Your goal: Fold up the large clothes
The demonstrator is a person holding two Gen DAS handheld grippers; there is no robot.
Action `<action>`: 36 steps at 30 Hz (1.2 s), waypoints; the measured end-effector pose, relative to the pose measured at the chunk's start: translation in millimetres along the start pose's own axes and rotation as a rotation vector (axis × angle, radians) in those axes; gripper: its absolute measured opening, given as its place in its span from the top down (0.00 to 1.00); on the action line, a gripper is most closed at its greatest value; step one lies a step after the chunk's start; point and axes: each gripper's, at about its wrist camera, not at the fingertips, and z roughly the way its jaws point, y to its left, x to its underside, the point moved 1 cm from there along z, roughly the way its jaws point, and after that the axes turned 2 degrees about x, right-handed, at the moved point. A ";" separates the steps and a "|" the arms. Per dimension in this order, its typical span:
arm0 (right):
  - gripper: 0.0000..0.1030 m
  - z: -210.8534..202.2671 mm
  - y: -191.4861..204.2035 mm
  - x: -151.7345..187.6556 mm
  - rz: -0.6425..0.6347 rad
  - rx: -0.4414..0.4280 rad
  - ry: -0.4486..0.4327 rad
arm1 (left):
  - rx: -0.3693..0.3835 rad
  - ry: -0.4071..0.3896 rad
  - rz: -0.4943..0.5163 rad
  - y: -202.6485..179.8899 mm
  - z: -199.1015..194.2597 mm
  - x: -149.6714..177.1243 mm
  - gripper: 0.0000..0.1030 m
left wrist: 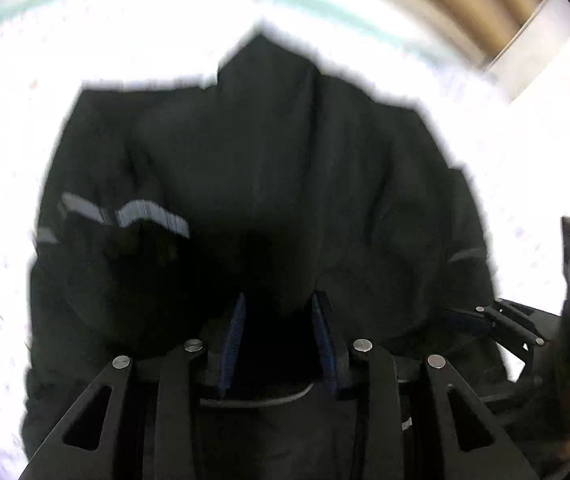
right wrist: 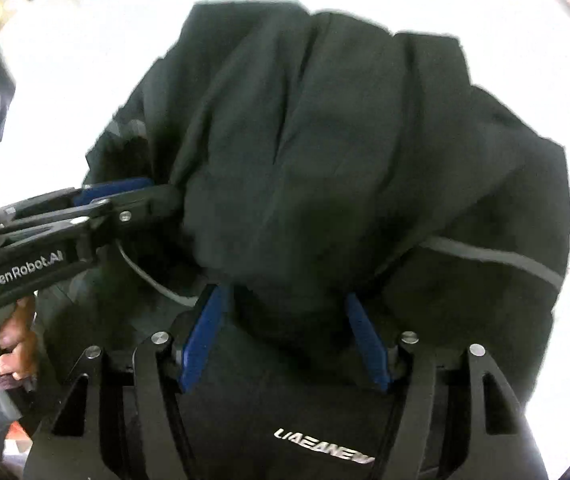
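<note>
1. Both grippers are side by side at one edge of the jacket point(right wrist: 325, 152), prob. so the edge can be carried as one straight line for a fold. That's my read, not certain.
2. Left gripper point(left wrist: 279, 312): blue pads stand apart w/ dark cloth bunched up between and in front of them. Too dark to see whether they're actually biting, so I can't tell if it's grasping or just resting against the cloth.
3. Right gripper point(right wrist: 285, 312): fingers also spread, a thick fold of jacket sitting between them. The pads look to press the bundle from both sides, but whether it's a true clamp I can't tell.
4. From the right view, the left gripper comes in from the side, its tip buried in the cloth; a hand point(right wrist: 15, 344) grips its handle.
5. Jacket lies spread on a pale surface point(left wrist: 1, 128), most of it ahead of the fingers, the near edge gathered up at the grippers.
6. Material: black, smooth, woven shell w/ soft deep creases; looks limp and fairly heavy, likely to sag if lifted.
7. Grey stripe point(left wrist: 153, 212) across one part, another thin one on the far side; white lettering point(right wrist: 323, 446) near the right gripper.
</note>
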 end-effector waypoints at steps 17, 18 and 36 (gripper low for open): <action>0.34 29.9 -64.4 -39.2 0.211 0.003 -0.041 | -0.180 0.070 0.066 8.5 50.8 -37.1 0.66; 0.33 14.9 -65.7 -35.2 0.211 -0.026 -0.051 | -0.160 0.063 0.043 8.9 38.3 -36.3 0.66; 0.33 -210.6 -87.1 223.6 0.250 0.081 -0.154 | -0.234 -0.072 -0.061 76.9 -232.3 144.8 0.60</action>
